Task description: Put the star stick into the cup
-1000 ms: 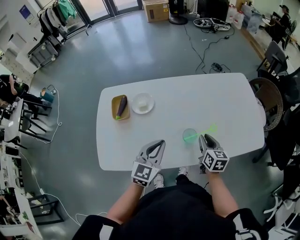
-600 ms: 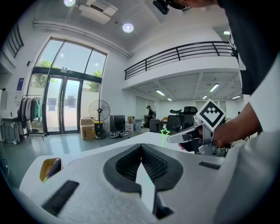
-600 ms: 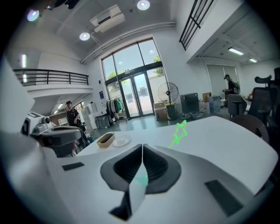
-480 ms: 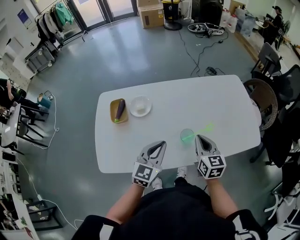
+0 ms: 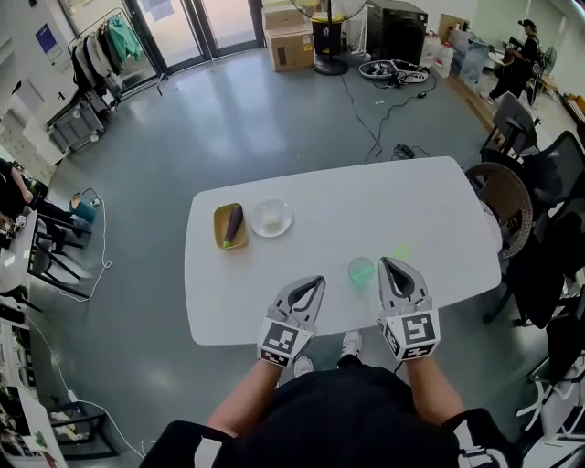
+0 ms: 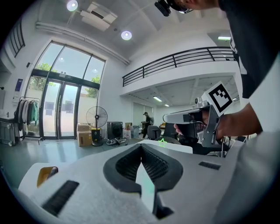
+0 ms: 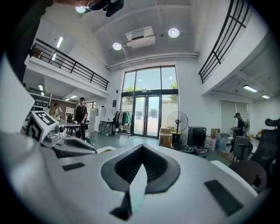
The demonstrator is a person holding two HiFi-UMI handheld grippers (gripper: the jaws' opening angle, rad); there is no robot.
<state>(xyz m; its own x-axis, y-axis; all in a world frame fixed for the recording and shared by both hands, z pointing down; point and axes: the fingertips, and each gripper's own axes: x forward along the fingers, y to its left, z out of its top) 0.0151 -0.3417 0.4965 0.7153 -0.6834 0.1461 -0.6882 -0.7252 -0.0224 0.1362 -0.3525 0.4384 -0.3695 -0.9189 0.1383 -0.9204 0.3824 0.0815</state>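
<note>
Changed: the right gripper (image 5: 388, 263) had its jaws spread a second ago and now has them together. The left gripper (image 5: 314, 281) stays at the near table edge. The star stick's green line, plain a second ago, has gone faint.
Right gripper: the jaws meet tip to tip in its own view, with nothing between them. The tip sits just right of the cup, not touching it.
Left gripper: the jaws are also closed and empty. It lies left of the cup by the front edge.
Cup (image 5: 361, 270): green and see-through, upright on the table, between the two gripper tips and nearer the right one.
Star stick (image 5: 402, 249): only the star end shows, a pale green patch just past the right gripper's tip, to the right of the cup. In the left gripper view its outline stands above the table line. The shaft is too faint to tell whether its lower end sits in the cup.
Other things: a yellow tray (image 5: 222, 238) holds an eggplant (image 5: 234, 222), and a white dish (image 5: 271, 218) is just beside it. Both are at the table's far left, well apart from the cup.
Surface: a white table (image 5: 411, 196) with rounded corners.
Room: grey floor (image 5: 228, 119), a cardboard box (image 5: 290, 46) and a fan (image 5: 327, 37) by glass doors (image 5: 196, 20), a clothes rack (image 5: 101, 50) at the left, cables (image 5: 384, 101) on the floor and chairs (image 5: 507, 196) at the right.
</note>
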